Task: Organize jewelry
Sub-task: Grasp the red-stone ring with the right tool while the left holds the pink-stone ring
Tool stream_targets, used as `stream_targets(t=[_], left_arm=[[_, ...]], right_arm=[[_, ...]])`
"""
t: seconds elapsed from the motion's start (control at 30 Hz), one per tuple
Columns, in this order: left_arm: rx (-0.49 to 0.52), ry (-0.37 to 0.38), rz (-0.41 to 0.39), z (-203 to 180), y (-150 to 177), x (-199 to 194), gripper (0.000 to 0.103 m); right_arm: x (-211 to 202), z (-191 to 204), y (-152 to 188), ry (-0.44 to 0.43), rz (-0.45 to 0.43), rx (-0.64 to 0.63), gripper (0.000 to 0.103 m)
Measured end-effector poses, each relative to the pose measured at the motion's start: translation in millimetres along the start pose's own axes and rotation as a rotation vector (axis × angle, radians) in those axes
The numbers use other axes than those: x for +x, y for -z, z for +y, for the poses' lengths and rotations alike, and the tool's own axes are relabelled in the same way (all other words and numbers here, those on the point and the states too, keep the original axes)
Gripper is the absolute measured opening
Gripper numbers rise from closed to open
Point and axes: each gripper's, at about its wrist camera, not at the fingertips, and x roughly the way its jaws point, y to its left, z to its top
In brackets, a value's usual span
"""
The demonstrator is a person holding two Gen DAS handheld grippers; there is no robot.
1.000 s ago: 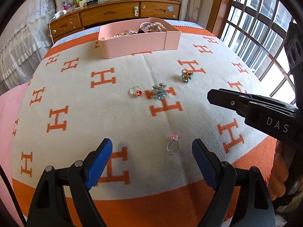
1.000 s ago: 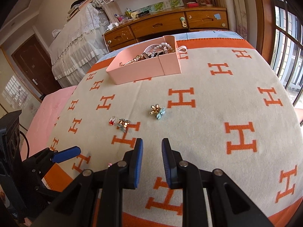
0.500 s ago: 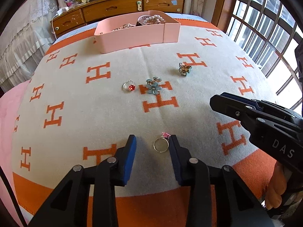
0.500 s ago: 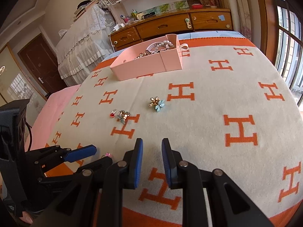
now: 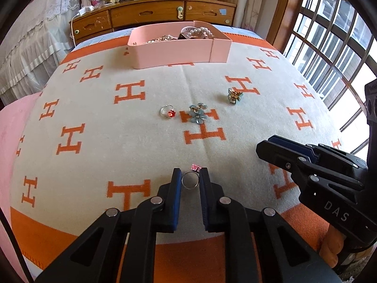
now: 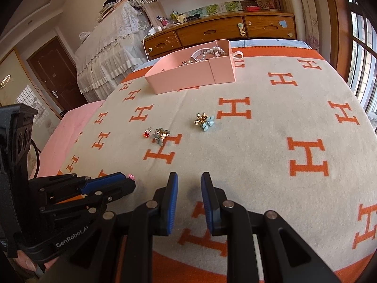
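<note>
A silver ring with a pink stone (image 5: 195,168) lies on the H-patterned blanket (image 5: 94,155), right between the blue pads of my left gripper (image 5: 190,172). Its jaws are closing and the pads touch the band on both sides. From the right wrist view the left gripper (image 6: 128,181) sits low at the left, with the pink stone (image 6: 131,176) peeking past its tip. My right gripper (image 6: 189,176) hovers over bare blanket, jaws a narrow gap apart with nothing between them. It also shows at the right (image 5: 265,142). The pink jewelry box (image 5: 179,49) stands at the far side.
Loose on the blanket are a red-stone ring (image 5: 167,112), a blue flower piece (image 5: 198,114) and a gold-and-blue flower piece (image 5: 234,95). A wooden dresser (image 5: 153,16) stands behind the bed. A barred window (image 5: 329,59) runs along the right, pink sheet (image 6: 70,127) along the left.
The left gripper's jaws went from wide apart to closed around the pink-stone ring. The right gripper kept its narrow gap and barely moved.
</note>
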Motion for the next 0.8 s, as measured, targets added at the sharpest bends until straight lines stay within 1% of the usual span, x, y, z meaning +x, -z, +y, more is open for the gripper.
stream_targets(t=[0.17, 0.27, 0.47, 0.57, 0.8], left_arm=[[-0.056, -0.024, -0.039, 22.5, -2.2, -10.2, 0.013], [-0.078, -0.037, -0.047, 34.4, -2.1, -11.6, 0.013], [-0.108, -0.022, -0.059, 54.7, -1.3, -12.4, 0.013], [-0.124, -0.005, -0.068, 63.4, -1.0, -12.8, 0.013], [-0.155, 0.027, -0.074, 83.7, -0.4, -12.4, 0.013]], right_arm=[[10.8, 16.2, -3.6, -0.024, 0.034, -0.029, 0.021], [21.7, 28.1, -9.1, -0.045, 0.065, -0.045, 0.021], [49.0, 50.4, -25.1, -0.065, 0.133, -0.086, 0.021], [58.9, 60.5, -33.6, -0.036, 0.14, -0.113, 0.021], [76.8, 73.6, -52.0, 0.068, 0.136, -0.187, 0.021]])
